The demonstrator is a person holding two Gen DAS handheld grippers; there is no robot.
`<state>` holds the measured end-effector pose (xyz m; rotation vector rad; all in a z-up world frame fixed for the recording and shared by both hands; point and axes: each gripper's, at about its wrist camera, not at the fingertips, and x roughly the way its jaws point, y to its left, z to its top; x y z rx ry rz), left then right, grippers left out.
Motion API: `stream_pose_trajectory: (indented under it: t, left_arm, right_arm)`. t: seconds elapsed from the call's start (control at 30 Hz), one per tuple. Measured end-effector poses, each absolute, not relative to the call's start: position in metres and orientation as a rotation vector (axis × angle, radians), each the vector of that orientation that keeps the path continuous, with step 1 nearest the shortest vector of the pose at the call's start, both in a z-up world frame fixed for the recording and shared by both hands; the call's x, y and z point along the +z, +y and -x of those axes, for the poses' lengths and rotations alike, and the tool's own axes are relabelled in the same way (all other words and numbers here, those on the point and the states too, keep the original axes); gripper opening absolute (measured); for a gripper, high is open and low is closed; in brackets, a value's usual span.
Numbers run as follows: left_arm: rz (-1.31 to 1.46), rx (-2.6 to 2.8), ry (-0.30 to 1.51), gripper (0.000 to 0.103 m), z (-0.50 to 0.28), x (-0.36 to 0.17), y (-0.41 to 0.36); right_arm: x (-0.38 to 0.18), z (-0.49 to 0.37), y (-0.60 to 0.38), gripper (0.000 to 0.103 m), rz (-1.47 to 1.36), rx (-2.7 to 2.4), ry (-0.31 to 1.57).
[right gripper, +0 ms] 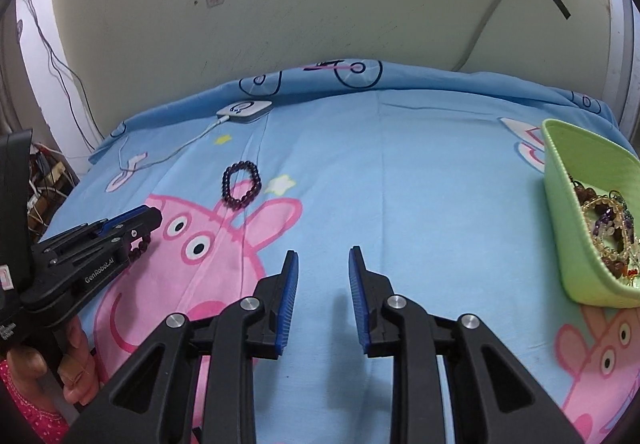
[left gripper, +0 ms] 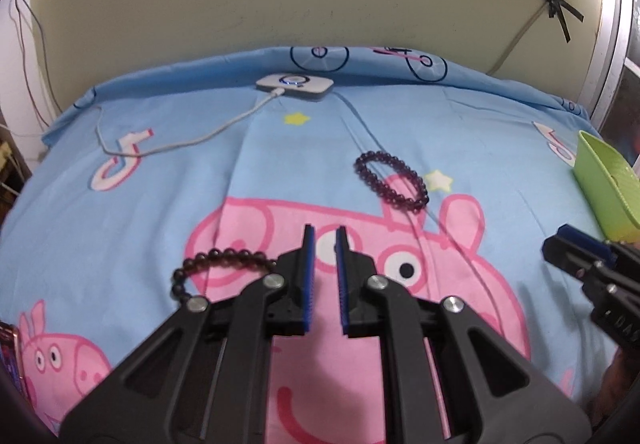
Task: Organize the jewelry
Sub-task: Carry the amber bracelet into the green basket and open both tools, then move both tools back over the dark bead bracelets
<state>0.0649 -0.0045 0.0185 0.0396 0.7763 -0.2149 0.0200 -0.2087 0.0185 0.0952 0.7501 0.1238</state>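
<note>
**Two bead bracelets on the sheet, the basket off to my right**

My left claw [left gripper: 325, 236] hangs low over the blue cartoon-pig bedsheet [left gripper: 480, 131], its ribbed blue pads a narrow gap apart with nothing between them. Just to its left lies a dark bead bracelet [left gripper: 212, 264]: round, glossy, brownish-black beads on a loop, partly hidden behind my black plastic finger; I cannot tell whether the finger touches it. Farther ahead and to the right, a second bracelet [left gripper: 392, 179] of small, shiny, deep-purple beads lies flat in an oval across the pink pig's ear.

My right claw [right gripper: 323, 256] has its fingers wider apart, empty, over plain blue cloth. To its right stands a light green plastic basket [right gripper: 560, 211] with a ridged rim and smooth walls, holding a tangle of amber, purple and clear bead strings [right gripper: 608, 232].

From the right camera, white lettering on the side of my left claw reads "GenRobot.AI". Near the far edge of the sheet sits a flat white rounded device [left gripper: 295, 85] with a glowing blue ring, a white cable [left gripper: 200, 139] trailing from it. Black tape strips [left gripper: 554, 1] cross a cord on the cream wall.
</note>
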Motion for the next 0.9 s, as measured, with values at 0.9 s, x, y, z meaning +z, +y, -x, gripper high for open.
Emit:
stream_pose_trajectory:
  t: [0.9]
  left_arm:
    - [0.026,-0.225,0.801,0.009,-0.0669,0.0118,0.0053]
  right_arm:
    - [0.015,-0.0183,-0.2097,0.008,-0.077,0.014,0.748]
